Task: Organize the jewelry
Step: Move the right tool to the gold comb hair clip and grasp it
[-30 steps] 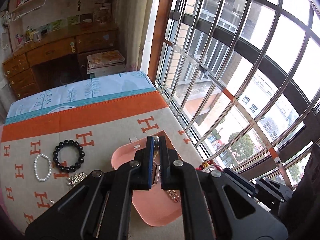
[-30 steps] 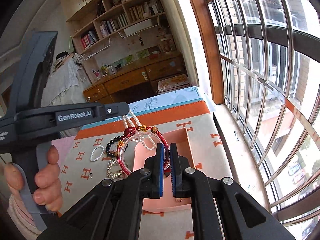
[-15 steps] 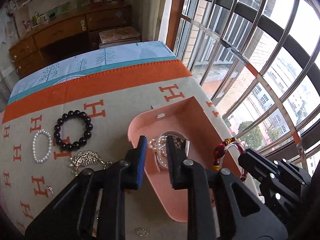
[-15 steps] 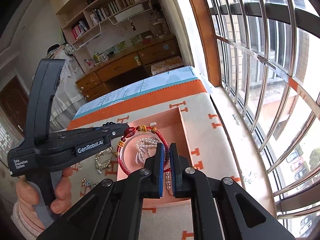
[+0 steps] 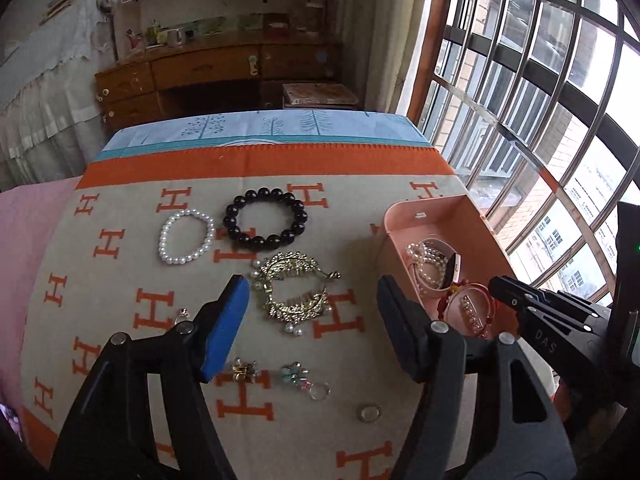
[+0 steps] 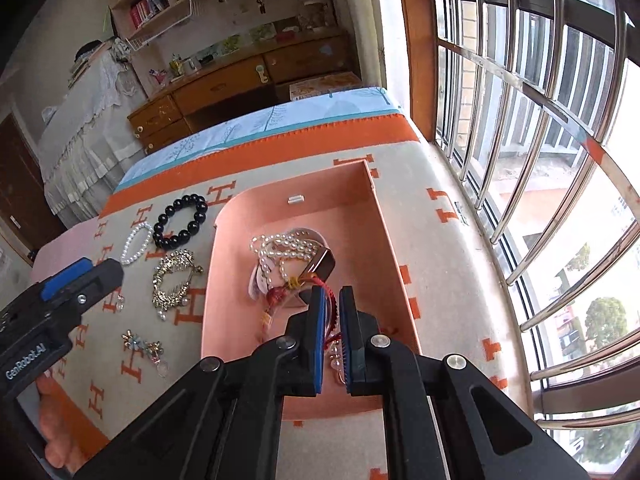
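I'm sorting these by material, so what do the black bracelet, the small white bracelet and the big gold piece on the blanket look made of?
Black bracelet: glossy dark beads, likely polished stone or glass, with bright highlights.
White bracelet: small round pearly beads, real or imitation unclear.
Gold piece: shiny gold-toned metal with sparkling stones and hanging pearl-like drops.

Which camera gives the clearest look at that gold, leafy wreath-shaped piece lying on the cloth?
The left wrist view: the gold wreath piece lies near the middle of the picture, large and unobstructed, framed by the left gripper, whose jaws are opening. In the right wrist view it is smaller, off to the left, beside the pink tray.
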Tool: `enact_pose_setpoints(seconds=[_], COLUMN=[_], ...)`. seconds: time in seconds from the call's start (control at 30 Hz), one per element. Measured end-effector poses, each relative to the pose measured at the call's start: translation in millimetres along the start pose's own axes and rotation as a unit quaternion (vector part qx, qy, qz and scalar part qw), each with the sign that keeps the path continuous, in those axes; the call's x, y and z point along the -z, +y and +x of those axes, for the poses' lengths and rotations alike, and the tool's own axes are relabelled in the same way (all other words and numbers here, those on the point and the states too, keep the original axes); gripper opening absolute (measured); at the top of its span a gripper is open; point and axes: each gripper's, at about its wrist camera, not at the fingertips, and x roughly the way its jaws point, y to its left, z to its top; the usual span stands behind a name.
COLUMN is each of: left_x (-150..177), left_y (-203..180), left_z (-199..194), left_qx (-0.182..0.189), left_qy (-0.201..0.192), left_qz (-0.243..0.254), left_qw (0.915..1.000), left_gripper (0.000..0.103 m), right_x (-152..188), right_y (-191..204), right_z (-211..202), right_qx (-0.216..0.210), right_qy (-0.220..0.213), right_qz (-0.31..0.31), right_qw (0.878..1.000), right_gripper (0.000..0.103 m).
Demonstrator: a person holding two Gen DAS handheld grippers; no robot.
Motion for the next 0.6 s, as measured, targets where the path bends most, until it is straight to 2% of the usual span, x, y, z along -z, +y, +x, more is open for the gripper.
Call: enact_pose_setpoints(seconds=[0.03, 0.1, 0.17, 0.43, 0.6], left_x=[2, 7, 13, 33, 42], left_y=[4, 9, 14, 22, 30], left_z=[-2, -7, -12, -26, -37], left_qx=[-0.002, -0.006, -0.008, -0.012, -0.016], left_qy=[-0.001, -0.003, -0.005, -0.008, -0.017], left_qz=[-0.003, -0.004, -0.006, 0.002, -0.004], left_qw=[1.0, 1.0, 0.9999, 0.9999, 0.9997], left_gripper=[0.064, 0.064, 0.064, 0.065, 0.065], right_x=[1, 6, 12, 31, 44], right_y=[4, 12, 20, 60, 71], right_z=[1, -3, -12, -49, -74], right_qx=[0.007, 0.016, 0.021, -0.003, -0.013], right_qy=[0.0, -0.008, -0.03, -0.069, -0.083], right_qz=[-0.001, -0.003, -0.004, -0.017, -0.026], right_qw=[1.0, 1.0, 0.999, 0.997, 0.996], right_gripper=[0.013, 0.037, 0.045, 0.045, 0.045])
